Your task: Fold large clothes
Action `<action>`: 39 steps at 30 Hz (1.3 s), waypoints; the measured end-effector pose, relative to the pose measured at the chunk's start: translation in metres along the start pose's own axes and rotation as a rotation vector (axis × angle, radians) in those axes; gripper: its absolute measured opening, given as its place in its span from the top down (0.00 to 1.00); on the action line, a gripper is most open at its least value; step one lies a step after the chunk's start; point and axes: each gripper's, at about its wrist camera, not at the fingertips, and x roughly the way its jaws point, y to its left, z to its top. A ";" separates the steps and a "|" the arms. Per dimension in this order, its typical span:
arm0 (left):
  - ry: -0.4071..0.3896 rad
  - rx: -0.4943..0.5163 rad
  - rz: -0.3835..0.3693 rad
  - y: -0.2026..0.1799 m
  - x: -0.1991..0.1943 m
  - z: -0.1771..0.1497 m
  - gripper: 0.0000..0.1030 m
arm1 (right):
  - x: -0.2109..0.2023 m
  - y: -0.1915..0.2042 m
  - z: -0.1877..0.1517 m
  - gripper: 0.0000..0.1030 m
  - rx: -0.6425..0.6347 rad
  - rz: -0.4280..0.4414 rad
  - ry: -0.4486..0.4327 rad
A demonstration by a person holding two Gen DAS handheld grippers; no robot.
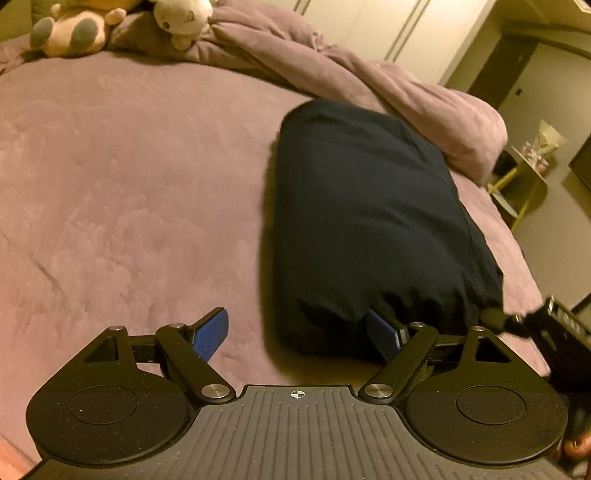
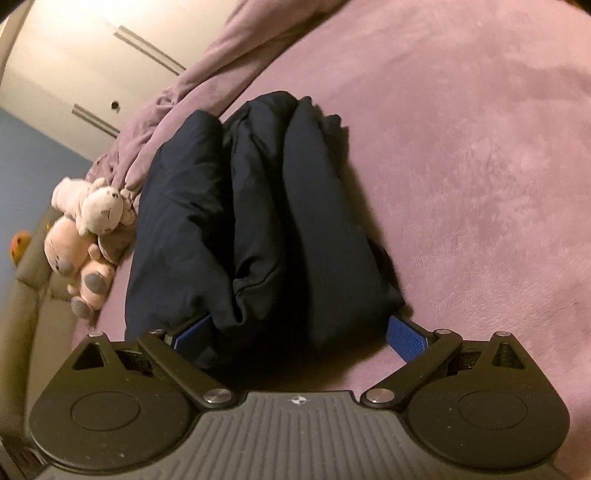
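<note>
A dark navy padded garment (image 1: 369, 221) lies folded into a thick bundle on the purple bed (image 1: 129, 184). My left gripper (image 1: 299, 332) is open at the bundle's near left corner. Its right blue finger (image 1: 384, 334) is tucked under the fabric edge and its left finger (image 1: 210, 332) is over bare bedspread. In the right wrist view the same bundle (image 2: 258, 221) shows three stacked folds. My right gripper (image 2: 299, 332) is open wide, with its blue fingers (image 2: 408, 338) on either side of the bundle's near end. The right gripper also shows in the left wrist view (image 1: 554, 321).
A crumpled purple duvet (image 1: 332, 66) lies along the far side of the bed. Plush toys (image 1: 122, 26) sit at the head, also seen in the right wrist view (image 2: 88, 229). A yellow side table (image 1: 524, 184) stands past the bed's right edge. White wardrobe doors (image 2: 92, 55) stand behind.
</note>
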 end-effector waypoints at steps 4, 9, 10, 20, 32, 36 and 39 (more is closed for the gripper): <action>0.055 0.019 0.036 -0.005 0.000 -0.009 0.17 | 0.007 0.008 0.005 0.05 -0.068 -0.064 -0.011; 0.056 0.067 0.046 -0.013 -0.016 -0.018 0.15 | 0.002 0.033 0.002 0.04 -0.263 -0.181 -0.067; 0.050 0.081 0.053 -0.014 -0.021 -0.021 0.13 | -0.002 0.038 -0.001 0.04 -0.289 -0.201 -0.065; 0.121 0.122 0.165 -0.016 -0.029 -0.043 0.06 | -0.053 0.065 -0.063 0.04 -0.454 -0.406 0.028; 0.081 0.167 0.246 -0.033 -0.052 -0.028 0.06 | -0.076 0.104 -0.073 0.04 -0.587 -0.475 0.000; 0.075 0.181 0.246 -0.039 -0.055 -0.020 0.06 | -0.080 0.107 -0.068 0.04 -0.567 -0.484 -0.007; 0.078 0.196 0.249 -0.045 -0.054 -0.016 0.06 | -0.084 0.110 -0.065 0.04 -0.557 -0.478 -0.015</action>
